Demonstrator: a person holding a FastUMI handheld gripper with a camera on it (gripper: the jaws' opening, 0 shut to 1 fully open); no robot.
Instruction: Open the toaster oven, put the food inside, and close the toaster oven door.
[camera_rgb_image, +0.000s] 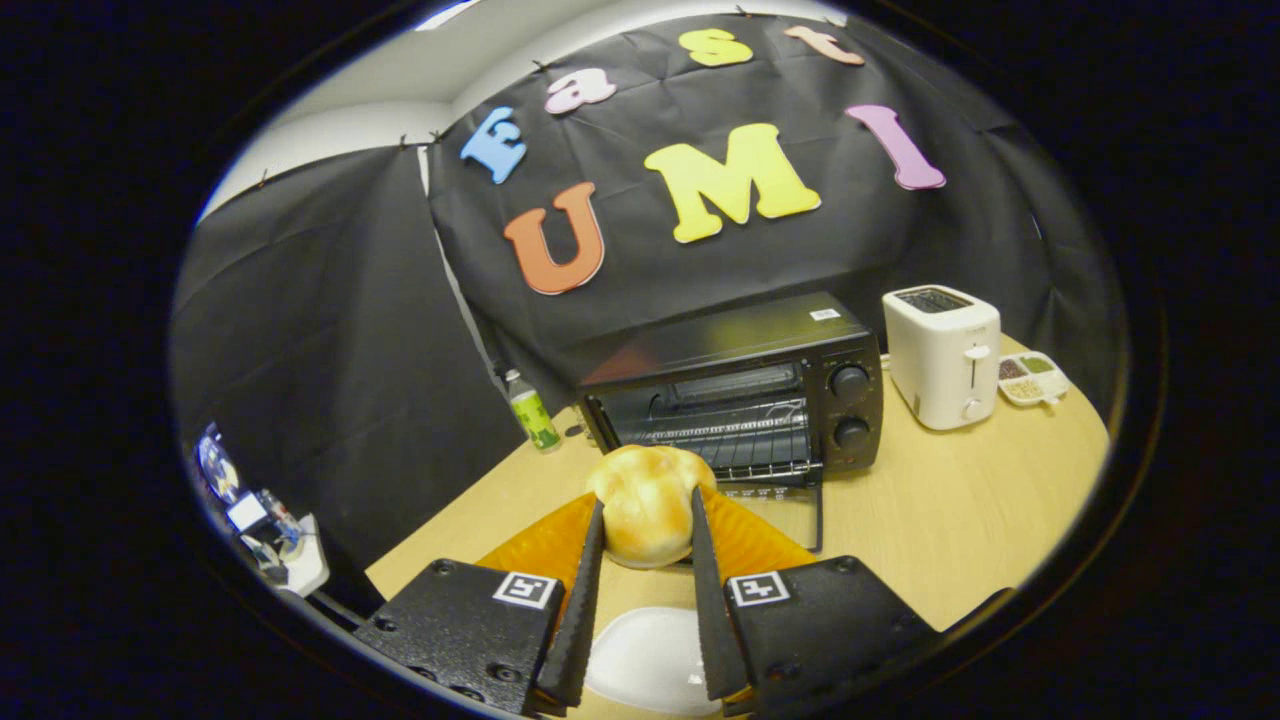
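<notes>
gripper (645, 520) clamped on 1 bun (648, 505), 1 toaster oven (740, 400) open ahead.

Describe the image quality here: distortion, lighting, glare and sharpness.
Gripper view: strong fisheye bending, so the table edge curves; dim booth with even light; soft glare on the toaster oven top; the bread roll, held between the tool fingers, is sharp and warmly lit; the white dish below looks slightly blown out.
</notes>
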